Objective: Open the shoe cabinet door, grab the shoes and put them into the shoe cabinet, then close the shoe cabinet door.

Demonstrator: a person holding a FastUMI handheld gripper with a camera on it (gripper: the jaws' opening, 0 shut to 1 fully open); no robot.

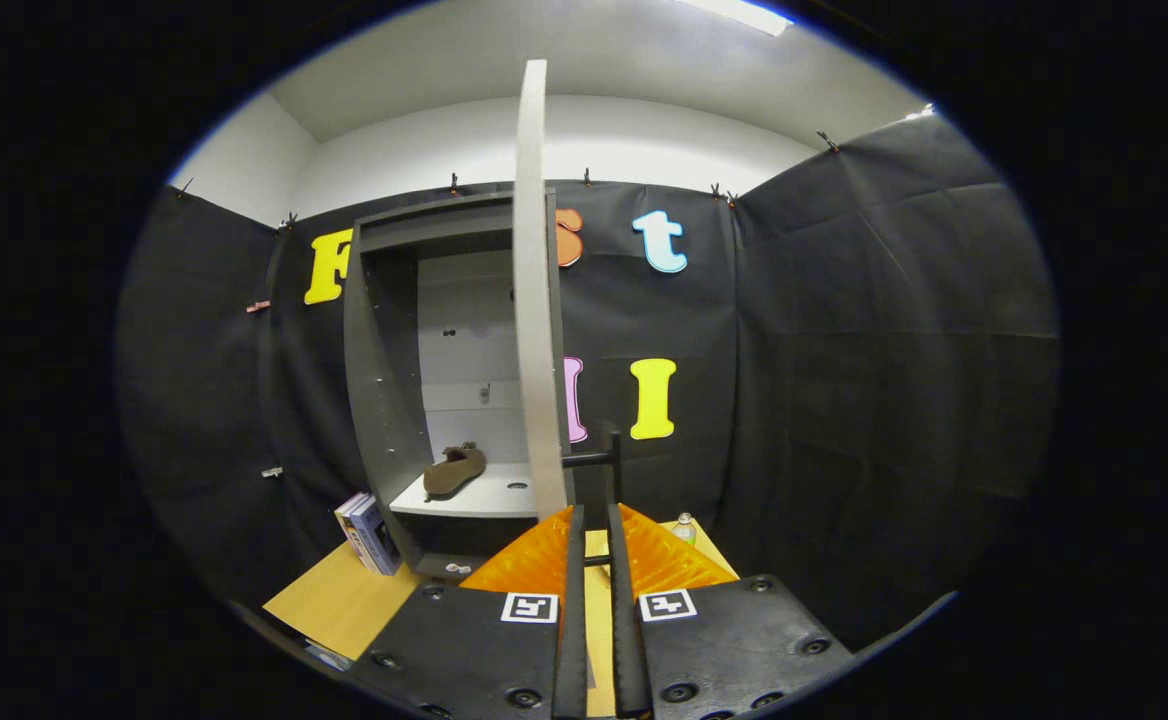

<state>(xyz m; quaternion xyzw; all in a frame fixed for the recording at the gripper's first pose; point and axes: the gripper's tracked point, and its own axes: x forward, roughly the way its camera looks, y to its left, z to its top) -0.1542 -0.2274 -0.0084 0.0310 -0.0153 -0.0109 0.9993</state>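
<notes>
The grey shoe cabinet [384, 400] stands on the table ahead of me. Its door [536, 300] is swung wide open, and I see it edge-on. A brown shoe [454, 470] lies on the white shelf [489, 497] inside, towards the left. The door's dark handle [610, 455] sticks out on the door's right side, just beyond my fingertips. My gripper [593, 512] points at the door's lower edge. Its fingers stand close together with only a narrow slit between them, and nothing is held in it. I cannot tell whether a finger touches the handle.
The cabinet rests on a wooden table [339, 600]. A few books [369, 535] lean against the cabinet's left side. A small bottle [684, 527] stands to the right, behind my fingers. Black cloth walls close in on all sides.
</notes>
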